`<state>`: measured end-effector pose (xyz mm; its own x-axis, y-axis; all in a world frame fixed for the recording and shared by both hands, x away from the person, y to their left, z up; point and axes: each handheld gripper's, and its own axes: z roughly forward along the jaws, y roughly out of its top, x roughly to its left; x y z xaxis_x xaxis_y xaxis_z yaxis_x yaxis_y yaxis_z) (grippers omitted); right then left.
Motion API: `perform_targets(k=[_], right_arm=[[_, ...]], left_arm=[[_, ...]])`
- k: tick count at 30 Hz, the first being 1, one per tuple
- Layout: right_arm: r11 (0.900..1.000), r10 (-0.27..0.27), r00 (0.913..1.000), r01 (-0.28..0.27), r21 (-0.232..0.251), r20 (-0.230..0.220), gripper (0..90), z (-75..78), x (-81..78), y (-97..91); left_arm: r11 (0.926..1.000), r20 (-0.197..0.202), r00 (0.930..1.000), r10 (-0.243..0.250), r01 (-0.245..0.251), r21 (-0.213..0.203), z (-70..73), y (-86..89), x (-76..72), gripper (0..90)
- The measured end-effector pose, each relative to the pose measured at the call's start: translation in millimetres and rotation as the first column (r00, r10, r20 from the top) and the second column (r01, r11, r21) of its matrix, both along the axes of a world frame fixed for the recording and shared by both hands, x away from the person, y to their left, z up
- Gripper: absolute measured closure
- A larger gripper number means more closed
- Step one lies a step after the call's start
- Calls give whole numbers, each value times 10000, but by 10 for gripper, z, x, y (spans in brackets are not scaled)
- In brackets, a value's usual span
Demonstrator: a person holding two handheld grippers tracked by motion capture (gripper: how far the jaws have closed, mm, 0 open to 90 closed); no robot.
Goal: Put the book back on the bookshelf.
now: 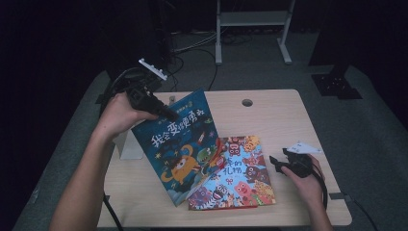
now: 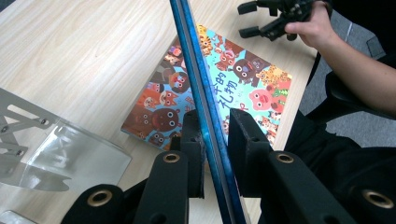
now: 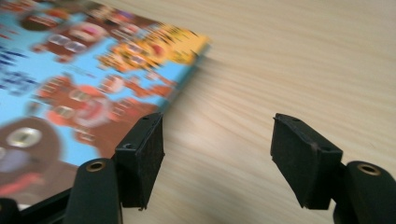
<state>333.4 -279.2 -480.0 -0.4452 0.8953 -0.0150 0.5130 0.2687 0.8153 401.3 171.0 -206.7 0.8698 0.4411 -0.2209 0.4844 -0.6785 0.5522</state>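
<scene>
Your left gripper is clamped on the top edge of the dark blue picture book with the orange monster cover. The book stands tilted, its lower edge resting on the light blue picture book with cartoon animals, which lies flat on the pale wooden table. Your right gripper sits just beside the flat book's right edge, jaws apart, nothing between them.

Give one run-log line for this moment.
left gripper: shut on blue book, tilted | right gripper: open, empty | animal book: flat on table
</scene>
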Motion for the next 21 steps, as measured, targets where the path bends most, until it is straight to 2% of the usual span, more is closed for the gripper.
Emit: perform_targets(k=[3,7,12,15,21], right_arm=[[9988,-379,9988,369,-312,-322,322,-107,50,-59],[9973,-625,9969,605,-414,-469,321,-159,85,-90],[9933,-1063,9931,1038,-509,-492,316,-208,125,-139],[9902,-1275,9904,1240,-646,-541,298,-219,145,-147],[9885,-1434,9869,1393,-587,-735,262,-223,171,-164]], left_arm=[[9999,-18,9999,-136,136,42,49,-24,-10,780],[9997,-19,9997,-243,243,-78,80,-6,-20,797],[9996,79,9997,-251,252,-102,140,33,-57,822],[9999,245,9996,-164,163,42,161,57,-83,823],[10000,414,9991,-88,88,-8,171,134,-121,824]])
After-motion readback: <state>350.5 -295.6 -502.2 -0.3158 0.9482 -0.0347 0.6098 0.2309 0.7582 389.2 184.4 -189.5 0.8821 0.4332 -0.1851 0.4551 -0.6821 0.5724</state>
